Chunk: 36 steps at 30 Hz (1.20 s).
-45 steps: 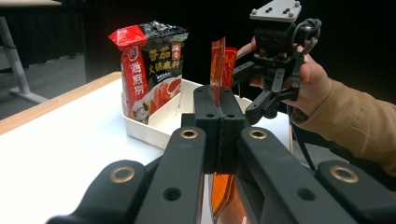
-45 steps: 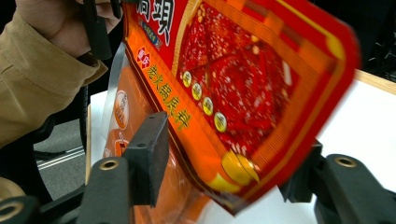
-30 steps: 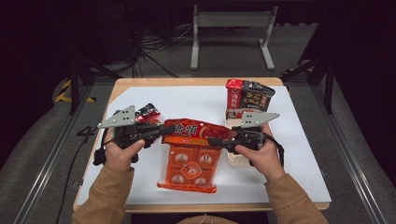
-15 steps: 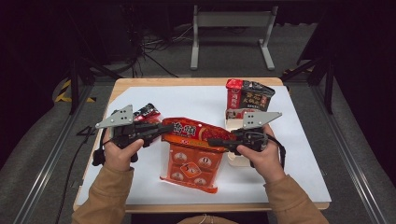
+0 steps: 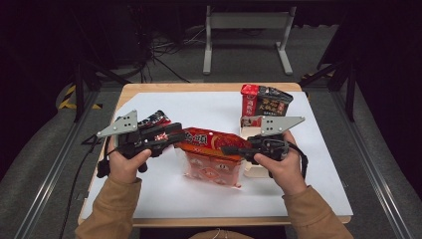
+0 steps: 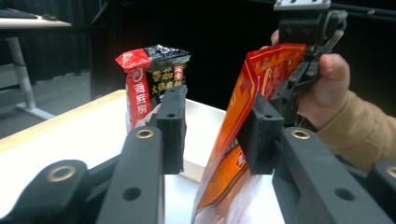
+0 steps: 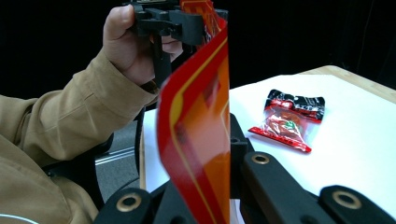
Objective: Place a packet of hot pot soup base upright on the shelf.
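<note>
A large red-orange snack bag (image 5: pixel 211 149) hangs upright over the white table sheet (image 5: pixel 209 107), held up by its top edge. My right gripper (image 5: pixel 228 149) is shut on that edge's right end; the bag (image 7: pixel 201 135) rises between its jaws (image 7: pixel 210 179). My left gripper (image 5: pixel 175 138) is at the left end and its jaws have just been opening. In the left gripper view they (image 6: pixel 215 128) stand apart, with the bag (image 6: pixel 261 79) between them beside the right pad (image 6: pixel 259 133) and a wide gap to the left pad (image 6: pixel 172 126).
A small red-and-black sachet (image 5: pixel 157 119) lies on the sheet behind my left hand, also (image 7: pixel 289 119) seen flat. Two upright packets (image 5: pixel 266 102) stand at the back right in a low white box (image 5: pixel 249 124). The wooden table edge (image 5: pixel 214 219) is near me.
The left jaws have spread apart from the bag's top edge. The right gripper has risen a little with the bag, which now hangs more upright.
</note>
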Each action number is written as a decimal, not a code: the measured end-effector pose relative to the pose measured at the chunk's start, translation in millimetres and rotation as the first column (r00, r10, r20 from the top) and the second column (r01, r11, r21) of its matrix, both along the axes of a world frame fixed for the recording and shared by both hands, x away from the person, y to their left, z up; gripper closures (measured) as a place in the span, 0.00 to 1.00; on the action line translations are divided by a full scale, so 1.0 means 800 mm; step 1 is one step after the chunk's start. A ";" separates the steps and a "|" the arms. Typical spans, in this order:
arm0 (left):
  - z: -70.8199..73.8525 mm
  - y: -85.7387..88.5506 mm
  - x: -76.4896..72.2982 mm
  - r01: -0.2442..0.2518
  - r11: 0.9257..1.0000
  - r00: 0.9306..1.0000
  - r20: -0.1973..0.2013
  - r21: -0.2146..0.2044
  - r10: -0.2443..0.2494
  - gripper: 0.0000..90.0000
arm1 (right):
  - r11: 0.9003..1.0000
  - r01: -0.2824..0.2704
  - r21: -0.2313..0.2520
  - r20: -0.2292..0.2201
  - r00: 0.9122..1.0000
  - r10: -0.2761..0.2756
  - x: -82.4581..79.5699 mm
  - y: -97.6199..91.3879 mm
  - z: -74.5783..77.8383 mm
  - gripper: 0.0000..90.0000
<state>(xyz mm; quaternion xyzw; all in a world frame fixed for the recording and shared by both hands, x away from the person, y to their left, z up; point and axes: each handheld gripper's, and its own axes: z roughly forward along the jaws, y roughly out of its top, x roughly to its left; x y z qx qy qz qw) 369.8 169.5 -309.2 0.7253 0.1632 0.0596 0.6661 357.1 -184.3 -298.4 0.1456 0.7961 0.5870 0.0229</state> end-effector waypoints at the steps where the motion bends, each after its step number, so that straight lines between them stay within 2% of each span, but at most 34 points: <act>1: 0.000 0.000 0.001 -0.004 1.000 1.000 0.001 -0.004 0.004 0.68 | 1.000 0.000 -0.003 -0.001 1.000 0.000 0.000 0.000 0.002 1.00; 6: 0.001 0.003 0.002 -0.014 0.999 1.000 0.001 -0.028 0.014 0.52 | 1.000 -0.003 0.000 0.005 1.000 0.003 -0.001 0.001 0.010 1.00; 13: 0.004 0.010 0.002 -0.031 0.999 0.999 0.008 -0.041 0.032 0.43 | 1.000 0.007 0.014 0.032 0.999 -0.008 -0.004 0.000 0.034 1.00; 16: 0.005 0.013 0.001 -0.057 0.998 0.998 0.012 -0.038 0.058 0.40 | 1.000 0.018 0.017 0.044 0.999 -0.019 -0.004 -0.002 0.043 1.00; 20: 0.004 0.016 0.003 -0.085 0.996 0.996 0.016 -0.018 0.085 0.36 | 0.999 0.038 0.018 0.061 0.997 -0.039 -0.003 -0.006 0.053 1.00; 22: 0.003 0.017 0.004 -0.094 0.995 0.996 0.003 -0.010 0.094 0.34 | 0.999 0.042 0.021 0.062 0.997 -0.044 -0.002 -0.009 0.057 1.00; 26: -0.001 0.018 0.009 -0.127 0.991 0.991 -0.025 0.039 0.128 0.29 | 0.997 0.067 0.030 0.066 0.995 -0.069 0.001 -0.018 0.064 1.00; 36: -0.009 0.021 0.017 -0.173 0.981 0.984 -0.037 0.084 0.177 0.22 | 0.992 0.119 0.047 0.095 0.988 -0.123 0.004 -0.036 0.078 1.00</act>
